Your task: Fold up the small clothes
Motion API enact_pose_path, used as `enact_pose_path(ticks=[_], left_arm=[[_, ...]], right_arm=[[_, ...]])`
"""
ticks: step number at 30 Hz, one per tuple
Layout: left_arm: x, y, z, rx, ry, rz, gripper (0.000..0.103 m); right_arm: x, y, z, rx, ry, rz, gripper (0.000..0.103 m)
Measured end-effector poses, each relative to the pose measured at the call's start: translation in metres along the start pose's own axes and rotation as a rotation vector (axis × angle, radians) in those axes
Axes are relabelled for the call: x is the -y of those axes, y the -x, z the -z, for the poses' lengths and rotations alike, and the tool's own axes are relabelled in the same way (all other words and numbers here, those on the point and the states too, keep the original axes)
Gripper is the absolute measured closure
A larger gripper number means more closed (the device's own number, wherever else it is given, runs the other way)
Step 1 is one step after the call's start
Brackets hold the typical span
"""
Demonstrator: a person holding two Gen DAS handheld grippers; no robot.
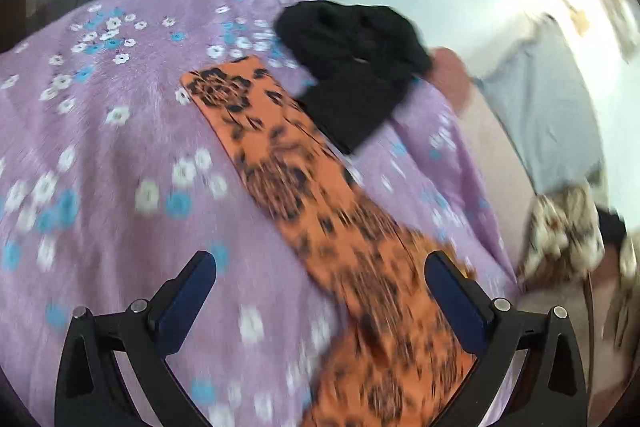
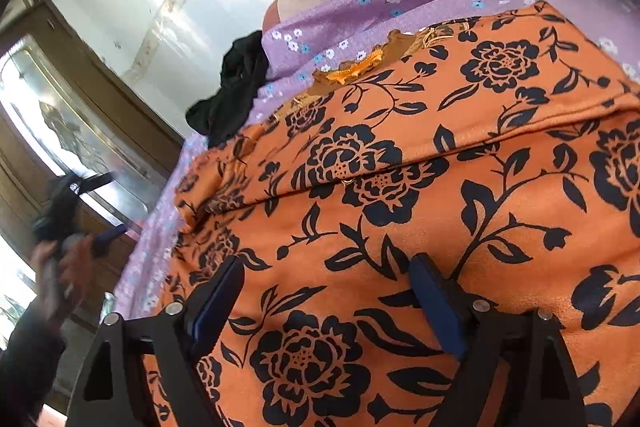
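Note:
An orange garment with black flower print (image 2: 420, 195) lies spread on a purple flowered sheet (image 2: 340, 15), with a fold ridge across its middle. My right gripper (image 2: 326, 271) is open just above it, holding nothing. In the left wrist view the same orange garment (image 1: 304, 179) runs as a long strip across the sheet (image 1: 120, 147). My left gripper (image 1: 320, 267) is open above its near end and empty. A crumpled black garment (image 1: 352, 67) lies beyond the orange one; it also shows in the right wrist view (image 2: 236, 87).
The bed's right edge drops off to a pale floor. A grey pillow (image 1: 540, 107) and a patterned cushion (image 1: 564, 231) lie to the right. A wooden cabinet with glass (image 2: 80, 115) stands at the left in the right wrist view, where the left gripper (image 2: 72, 211) shows in the person's hand.

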State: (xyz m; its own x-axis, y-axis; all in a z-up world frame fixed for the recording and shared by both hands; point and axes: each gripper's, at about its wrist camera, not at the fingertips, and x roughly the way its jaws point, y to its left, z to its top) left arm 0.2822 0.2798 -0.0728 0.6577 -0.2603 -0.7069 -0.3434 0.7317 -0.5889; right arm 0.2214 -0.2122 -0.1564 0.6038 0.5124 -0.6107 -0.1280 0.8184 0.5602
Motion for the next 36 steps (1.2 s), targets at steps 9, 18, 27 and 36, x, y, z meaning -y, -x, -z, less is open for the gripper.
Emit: enact_pose_path(ticks=[9, 18, 27, 36], left_arm=[[-0.048, -0.076, -0.069, 0.013, 0.189, -0.068, 0.001], [-0.07, -0.092, -0.089, 0.059, 0.203, -0.061, 0.031], [-0.078, -0.094, -0.099, 0.017, 0.161, -0.19, 0.099], [0.094, 0.028, -0.073, 0.315, -0.287, -0.103, 0.099]], right_arm=[[0.0, -0.001, 0.001, 0.019, 0.009, -0.012, 0.016], [0.001, -0.003, 0.003, 0.027, 0.007, -0.019, 0.016], [0.001, -0.004, 0.003, 0.027, 0.007, -0.019, 0.016], [0.002, -0.004, 0.003, 0.028, 0.005, -0.023, 0.016]])
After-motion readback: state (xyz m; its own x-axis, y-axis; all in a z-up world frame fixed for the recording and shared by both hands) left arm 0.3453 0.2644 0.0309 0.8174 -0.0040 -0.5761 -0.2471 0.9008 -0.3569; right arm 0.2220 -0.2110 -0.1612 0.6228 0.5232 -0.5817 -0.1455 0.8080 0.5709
